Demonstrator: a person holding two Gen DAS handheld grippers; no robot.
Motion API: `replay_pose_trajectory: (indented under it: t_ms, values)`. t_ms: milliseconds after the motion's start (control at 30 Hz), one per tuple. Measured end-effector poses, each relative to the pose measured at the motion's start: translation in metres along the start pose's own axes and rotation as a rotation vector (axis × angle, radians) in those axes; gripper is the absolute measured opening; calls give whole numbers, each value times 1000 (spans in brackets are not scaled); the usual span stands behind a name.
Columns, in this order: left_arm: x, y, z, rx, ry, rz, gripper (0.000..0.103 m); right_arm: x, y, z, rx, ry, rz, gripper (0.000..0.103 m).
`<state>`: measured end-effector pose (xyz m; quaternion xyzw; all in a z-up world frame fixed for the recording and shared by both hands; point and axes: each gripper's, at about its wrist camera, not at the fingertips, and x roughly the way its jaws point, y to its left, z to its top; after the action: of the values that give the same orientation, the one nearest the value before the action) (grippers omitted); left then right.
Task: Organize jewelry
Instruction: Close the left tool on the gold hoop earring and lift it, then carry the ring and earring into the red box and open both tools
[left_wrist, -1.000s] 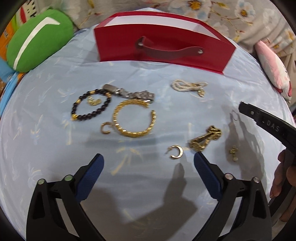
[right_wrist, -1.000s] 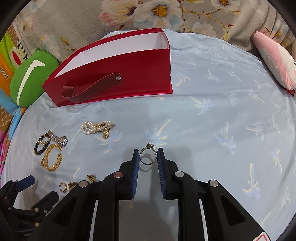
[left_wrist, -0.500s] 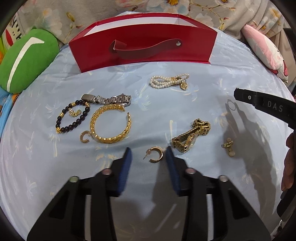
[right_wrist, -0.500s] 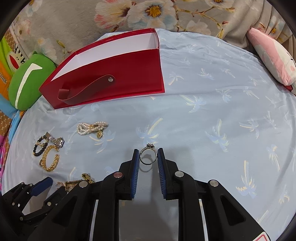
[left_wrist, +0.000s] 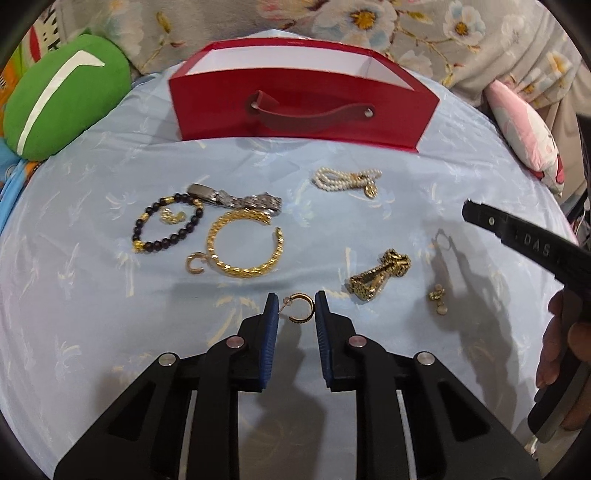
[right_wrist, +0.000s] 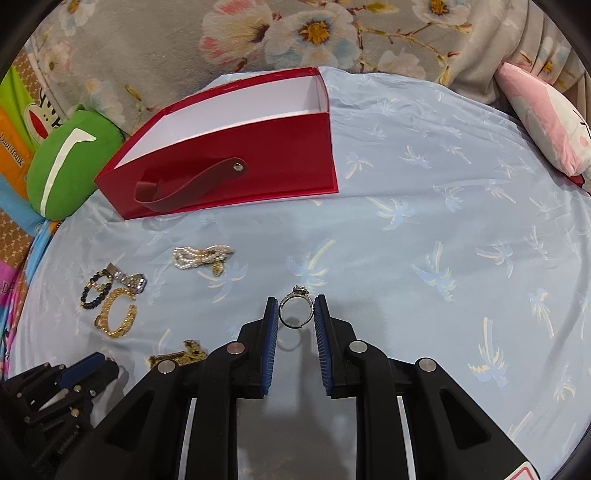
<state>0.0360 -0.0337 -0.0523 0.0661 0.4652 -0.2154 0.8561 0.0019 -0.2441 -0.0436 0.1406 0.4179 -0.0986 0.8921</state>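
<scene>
My left gripper is shut on a gold hoop earring, held just over the blue cloth. My right gripper is shut on a silver ring with a stone on top, held above the cloth. An open red box with a strap handle stands at the back; in the right wrist view the box is far left. On the cloth lie a gold bangle, a black bead bracelet, a silver watch, a pearl bracelet, a gold watch and a small earring.
A green cushion lies at the back left and a pink cushion at the back right. A second gold hoop lies by the bangle. The right gripper's body and a hand reach in from the right.
My left gripper moved forward and closed from wide open onto the gold hoop earring. My right gripper kept hold of the ring and shifted slightly.
</scene>
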Motion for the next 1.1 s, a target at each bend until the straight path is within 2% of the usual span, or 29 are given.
replay_pose_trajectory:
  t_ms: [167,333,567,700,800,933,1100]
  values:
    - [-19,17,13,-50,-40,7,19,-15,14,7,-31,-33,29,18]
    - [-35,29,40,-64,-103,30,19,-31,32,26,-75,-80,68,18]
    - [-46,40,110,-54,-211,54,19,-37,53,93,-115,-164,147,18]
    - [-37,44,163,-43,-266,91,19,-23,62,145,-133,-199,147,18]
    - [-22,46,201,-42,-282,105,19,0,66,179,-134,-188,151,18]
    - [4,48,245,-40,-263,93,19,40,68,217,-124,-148,133,19]
    - [42,49,285,-32,-234,114,19,88,61,249,-80,-87,122,19]
